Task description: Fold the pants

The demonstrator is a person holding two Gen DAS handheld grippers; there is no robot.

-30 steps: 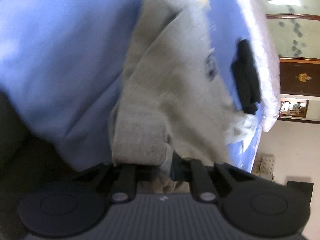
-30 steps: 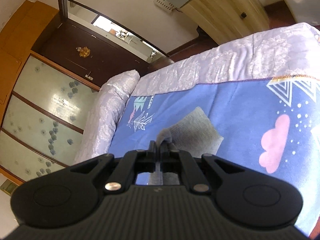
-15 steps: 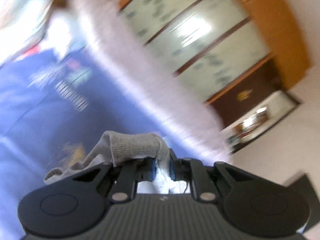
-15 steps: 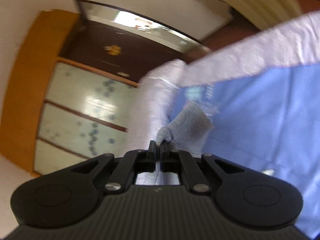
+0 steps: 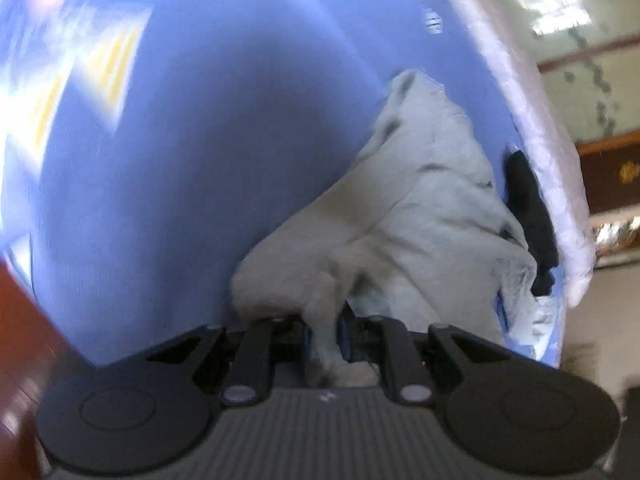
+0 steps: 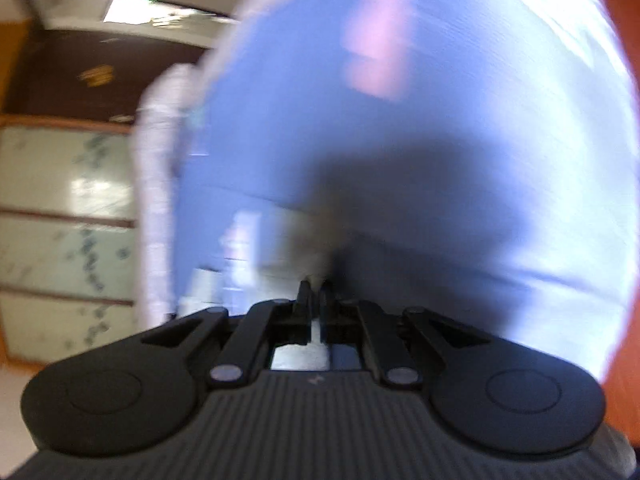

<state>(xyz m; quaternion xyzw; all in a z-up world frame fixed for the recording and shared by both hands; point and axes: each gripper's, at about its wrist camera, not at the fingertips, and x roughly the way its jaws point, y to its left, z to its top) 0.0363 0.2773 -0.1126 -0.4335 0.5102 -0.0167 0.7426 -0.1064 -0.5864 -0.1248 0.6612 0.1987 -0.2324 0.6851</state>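
The grey pants (image 5: 432, 208) lie bunched on the blue bed sheet (image 5: 200, 160) and run up and to the right from my left gripper (image 5: 324, 334). That gripper is shut on a fold of the grey cloth, which bulges out beside its fingers. In the blurred right wrist view my right gripper (image 6: 316, 300) sits low over the blue sheet (image 6: 440, 140). Its jaws stand tight together on a thin strip of the pale pants (image 6: 288, 256) cloth. The rest of the pants is smeared there.
A black cloth item (image 5: 528, 216) lies at the sheet's right edge beside the white quilted border (image 5: 556, 168). Glass-fronted wardrobe doors (image 6: 60, 220) and a dark wooden door (image 6: 80, 72) stand beyond the bed. Red-brown wood (image 5: 24, 340) shows at the bed's near side.
The left view swung up toward the wardrobe, then back down onto the bed, still holding the grey cloth. The right gripper dropped close to the sheet, still gripping the pants.
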